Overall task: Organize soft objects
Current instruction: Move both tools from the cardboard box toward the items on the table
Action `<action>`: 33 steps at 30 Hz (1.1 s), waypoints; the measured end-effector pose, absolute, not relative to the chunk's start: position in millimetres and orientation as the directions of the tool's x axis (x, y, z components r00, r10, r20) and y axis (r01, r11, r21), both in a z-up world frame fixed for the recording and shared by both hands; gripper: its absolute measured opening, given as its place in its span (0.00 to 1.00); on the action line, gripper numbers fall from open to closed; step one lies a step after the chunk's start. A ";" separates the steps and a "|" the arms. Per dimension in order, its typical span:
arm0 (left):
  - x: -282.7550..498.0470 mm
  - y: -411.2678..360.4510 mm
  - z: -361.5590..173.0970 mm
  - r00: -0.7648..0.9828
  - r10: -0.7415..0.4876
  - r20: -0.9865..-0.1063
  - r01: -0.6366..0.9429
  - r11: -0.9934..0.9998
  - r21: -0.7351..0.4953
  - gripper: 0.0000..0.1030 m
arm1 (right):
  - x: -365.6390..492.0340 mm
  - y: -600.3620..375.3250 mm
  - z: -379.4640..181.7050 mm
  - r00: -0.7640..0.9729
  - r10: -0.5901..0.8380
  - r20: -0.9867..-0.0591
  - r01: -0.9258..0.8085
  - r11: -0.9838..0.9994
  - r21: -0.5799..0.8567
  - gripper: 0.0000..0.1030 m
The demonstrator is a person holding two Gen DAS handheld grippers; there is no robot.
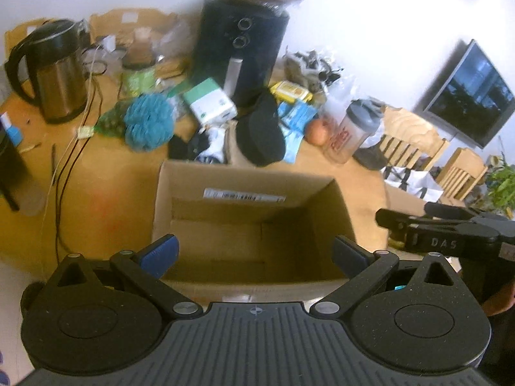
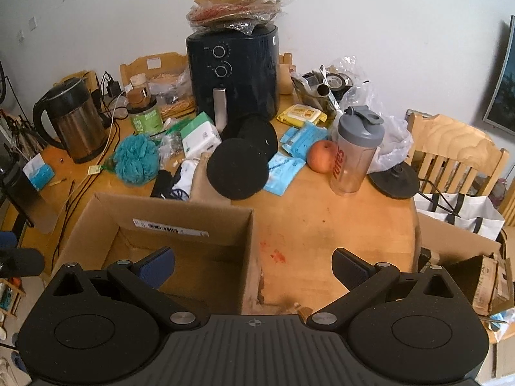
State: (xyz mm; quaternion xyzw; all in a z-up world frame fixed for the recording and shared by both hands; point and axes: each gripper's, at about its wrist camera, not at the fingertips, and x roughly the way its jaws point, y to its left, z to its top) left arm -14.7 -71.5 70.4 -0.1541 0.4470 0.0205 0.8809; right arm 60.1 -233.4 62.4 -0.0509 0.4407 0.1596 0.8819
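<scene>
**Two wrist views over one cluttered table**

The left wrist camera looks steeply down along its claw (image 1: pixel 256 252) into the open cardboard box (image 1: pixel 251 225), close in. The right wrist camera sits further right, with more of the bare table (image 2: pixel 325 225) in frame. Both share the box, the air fryer (image 2: pixel 233 74) and the kettle (image 2: pixel 75 122) — seen from near the table's front edge.

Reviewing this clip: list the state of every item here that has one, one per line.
Cardboard box: flaps open, nothing visible inside.
Left gripper: open, holding nothing, above the box.
Right gripper: open, holding nothing.
Shaker bottle: upright, lid on, flip cap closed.
Kettle: upright, lid shut.
Air fryer: drawer pushed in, bagged paper liners stacked on top.
Teal bath pouf: lying on the table.
</scene>
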 end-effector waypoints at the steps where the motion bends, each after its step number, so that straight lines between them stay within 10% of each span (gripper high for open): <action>1: -18.3 -70.7 68.7 0.591 -0.094 -0.801 -0.188 0.950 -0.250 1.00 | 58.5 -234.6 61.4 0.560 0.238 -0.794 -0.333 0.942 0.047 1.00; 33: -9.4 -10.2 54.3 0.582 -0.075 -0.810 -0.197 0.953 -0.230 1.00 | 62.4 -220.4 75.3 0.537 0.247 -0.806 -0.326 0.943 0.071 1.00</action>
